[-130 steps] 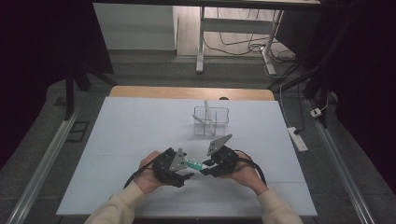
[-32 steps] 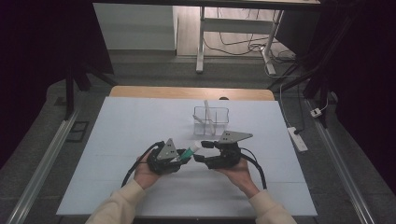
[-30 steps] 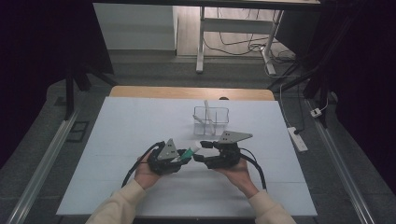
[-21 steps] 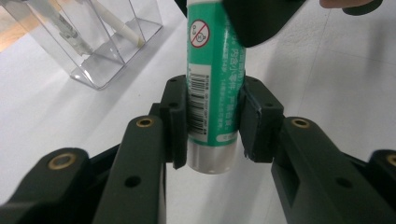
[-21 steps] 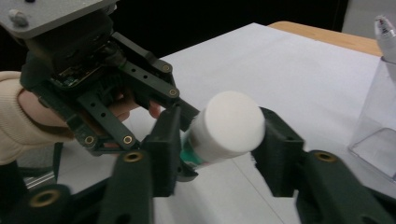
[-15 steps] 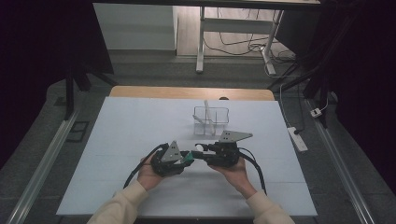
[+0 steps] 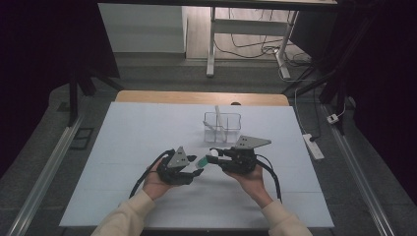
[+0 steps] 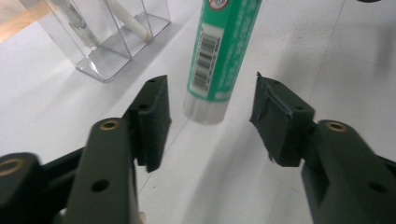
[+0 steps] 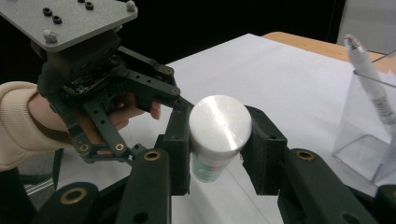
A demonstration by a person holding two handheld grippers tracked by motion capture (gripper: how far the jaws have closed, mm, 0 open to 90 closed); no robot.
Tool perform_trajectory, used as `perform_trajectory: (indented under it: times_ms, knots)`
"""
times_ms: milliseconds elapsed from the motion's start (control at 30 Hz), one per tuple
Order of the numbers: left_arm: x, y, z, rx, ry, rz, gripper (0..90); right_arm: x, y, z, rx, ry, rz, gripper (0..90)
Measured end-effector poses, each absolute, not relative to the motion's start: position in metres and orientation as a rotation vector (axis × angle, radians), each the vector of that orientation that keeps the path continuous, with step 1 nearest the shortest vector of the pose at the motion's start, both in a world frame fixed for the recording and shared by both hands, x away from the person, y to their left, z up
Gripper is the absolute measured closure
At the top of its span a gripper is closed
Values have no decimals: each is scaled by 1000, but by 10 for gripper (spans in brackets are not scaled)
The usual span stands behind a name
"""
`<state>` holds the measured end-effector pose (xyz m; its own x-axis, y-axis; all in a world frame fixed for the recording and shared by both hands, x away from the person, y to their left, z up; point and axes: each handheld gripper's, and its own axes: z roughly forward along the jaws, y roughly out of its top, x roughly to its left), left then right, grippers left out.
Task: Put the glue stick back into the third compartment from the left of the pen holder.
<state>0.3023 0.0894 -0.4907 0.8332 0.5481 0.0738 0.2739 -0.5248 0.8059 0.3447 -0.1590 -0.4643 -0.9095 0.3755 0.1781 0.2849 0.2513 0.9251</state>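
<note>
Above the desk [image 7: 128, 147], our right tool [image 9: 217, 154] clamps the green glue stick [image 8: 219, 51] by its capped end as our left tool [image 8: 210, 116], jaws just opening, stands clear; a shallow grip could drop it.

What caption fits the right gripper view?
Right gripper clamps the glue stick by its white cap; left gripper behind has let go.

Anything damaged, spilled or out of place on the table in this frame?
Nothing spilled or askew. One small flaw: the pad on one jaw of the left gripper has a ragged, torn-looking edge. The green glue stick is intact, clamped in the right gripper. The clear holder stands upright with its pens inside.
</note>
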Motion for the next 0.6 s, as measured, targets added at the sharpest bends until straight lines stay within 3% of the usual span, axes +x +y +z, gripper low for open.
perform_trajectory:
  times_ms: [233, 600]
  knots:
    - [302, 95, -490, 2148, 617, 397, 385, 345, -162, -463, 644, 2411, 1728, 644]
    - [292, 112, -490, 2149, 661, 381, 372, 347, -169, -459, 658, 2394, 1707, 644]
